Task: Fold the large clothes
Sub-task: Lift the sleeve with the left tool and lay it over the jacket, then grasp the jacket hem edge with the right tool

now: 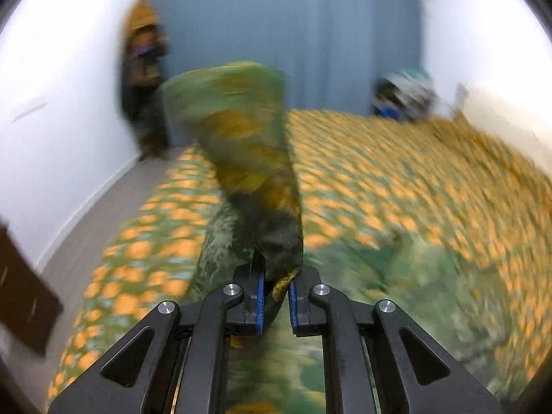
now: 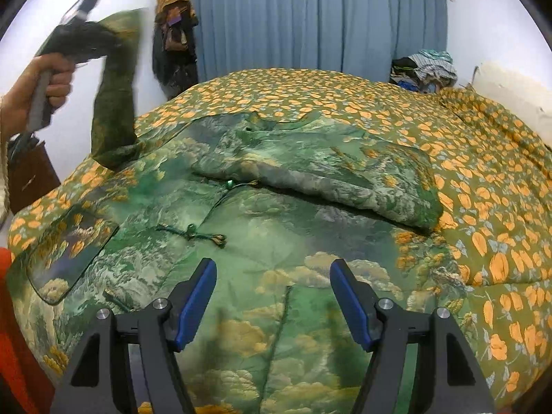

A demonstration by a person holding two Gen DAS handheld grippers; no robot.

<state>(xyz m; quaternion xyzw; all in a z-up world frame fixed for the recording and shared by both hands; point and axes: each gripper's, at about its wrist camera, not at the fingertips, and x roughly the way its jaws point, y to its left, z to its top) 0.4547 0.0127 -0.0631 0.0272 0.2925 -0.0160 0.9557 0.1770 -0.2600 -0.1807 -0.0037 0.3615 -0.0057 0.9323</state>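
Note:
A large green jacket with a landscape print (image 2: 262, 241) lies spread on the bed, its right sleeve folded across the chest. My left gripper (image 1: 276, 293) is shut on the end of the jacket's left sleeve (image 1: 241, 145) and holds it lifted high above the bed; the right wrist view shows this gripper (image 2: 79, 38) raised at the far left with the sleeve (image 2: 114, 114) hanging from it. My right gripper (image 2: 272, 296) is open and empty, hovering over the jacket's lower front. The left wrist view is motion-blurred.
The bed cover (image 2: 483, 172) is green with orange leaves. A blue curtain (image 2: 310, 17) hangs behind the bed. Clothes hang at the wall (image 2: 174, 34), and a clothes pile (image 2: 424, 69) sits at the back right. A dark brown cabinet (image 2: 27, 176) stands left.

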